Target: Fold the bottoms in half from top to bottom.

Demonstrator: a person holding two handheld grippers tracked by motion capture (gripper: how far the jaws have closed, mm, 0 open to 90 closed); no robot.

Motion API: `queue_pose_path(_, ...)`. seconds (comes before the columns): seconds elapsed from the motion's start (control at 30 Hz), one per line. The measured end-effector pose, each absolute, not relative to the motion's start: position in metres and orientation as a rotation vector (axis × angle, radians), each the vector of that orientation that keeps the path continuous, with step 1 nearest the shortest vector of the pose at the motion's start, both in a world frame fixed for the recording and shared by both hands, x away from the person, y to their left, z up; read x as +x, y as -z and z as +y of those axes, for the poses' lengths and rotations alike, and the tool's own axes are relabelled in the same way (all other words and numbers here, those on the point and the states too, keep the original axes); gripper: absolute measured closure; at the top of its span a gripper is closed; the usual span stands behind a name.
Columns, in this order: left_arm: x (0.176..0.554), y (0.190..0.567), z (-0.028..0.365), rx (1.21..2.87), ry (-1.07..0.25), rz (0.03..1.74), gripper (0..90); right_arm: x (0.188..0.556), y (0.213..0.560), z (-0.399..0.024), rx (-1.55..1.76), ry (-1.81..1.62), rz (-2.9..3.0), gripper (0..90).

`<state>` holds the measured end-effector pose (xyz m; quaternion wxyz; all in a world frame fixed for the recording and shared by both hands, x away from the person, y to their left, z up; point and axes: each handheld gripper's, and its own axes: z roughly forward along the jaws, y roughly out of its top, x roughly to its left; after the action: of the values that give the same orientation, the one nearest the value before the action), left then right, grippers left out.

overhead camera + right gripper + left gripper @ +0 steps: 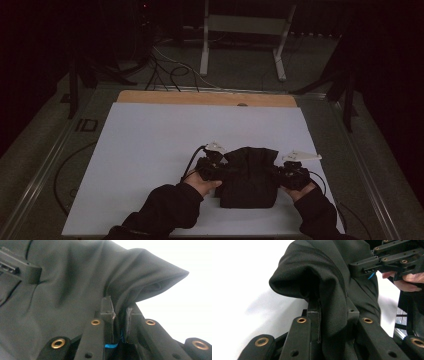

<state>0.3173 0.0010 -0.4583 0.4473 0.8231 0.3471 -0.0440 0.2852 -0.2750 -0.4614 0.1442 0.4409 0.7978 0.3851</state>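
Observation:
A black cloth garment (250,177) lies bunched on the white sheet (150,150), near its front edge. My left gripper (223,171) is shut on the garment's left edge, where a fold of fabric (317,272) is pinched between its jaws (332,312). On the opposite edge my right gripper (276,175) is shut on the cloth. In the right gripper view, fabric (75,277) drapes over the closed jaws (120,312). Each gripper view shows the other gripper farther off, gripping the same cloth (362,266) (27,272). The cloth hides the pads.
The sheet covers a wooden tabletop (200,97) whose far edge shows. Cables (170,70) and a white metal stand (205,45) are on the dark floor behind. Metal rails (45,170) run along both sides of the table. The sheet's left and far parts are bare.

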Motion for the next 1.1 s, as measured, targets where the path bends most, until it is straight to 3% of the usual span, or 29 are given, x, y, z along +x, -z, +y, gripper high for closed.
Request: queue_pose_path(1.1, 0.337, 0.417, 0.073, 1.987, 0.003, 0.887, 74.9, 0.322, 0.422, -0.211, 1.117, -1.221, 2.292, 80.3)
